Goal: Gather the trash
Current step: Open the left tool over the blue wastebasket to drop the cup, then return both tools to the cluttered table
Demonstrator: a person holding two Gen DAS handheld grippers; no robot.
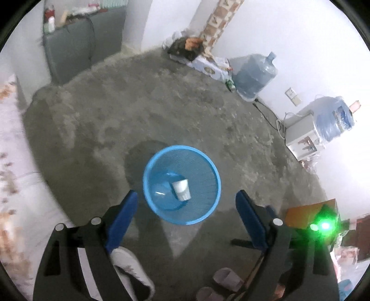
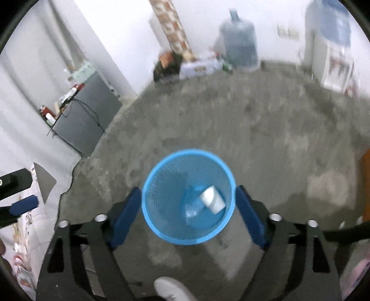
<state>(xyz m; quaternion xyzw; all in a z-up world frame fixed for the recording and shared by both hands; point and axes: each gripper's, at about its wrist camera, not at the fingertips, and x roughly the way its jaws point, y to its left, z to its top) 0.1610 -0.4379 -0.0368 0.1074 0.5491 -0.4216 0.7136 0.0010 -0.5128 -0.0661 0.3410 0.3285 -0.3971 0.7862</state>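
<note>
Left gripper (image 1: 186, 203) and right gripper (image 2: 188, 200) (both empty) wide apart

Bare grey concrete floor (image 1: 161, 111), mottled with darker patches, runs to white walls (image 1: 277, 34). A strip of patterned tiles (image 1: 217, 20) climbs the far wall; left of it stands a grey cabinet (image 1: 76, 51) (clutter on top), right of it a big blue water jug (image 1: 254, 74), and further right a white water dispenser (image 1: 303, 136). Flat, dim light.

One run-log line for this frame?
left gripper: open, empty | right gripper: open, empty | cup: lying in bin | bin: upright on floor
</note>
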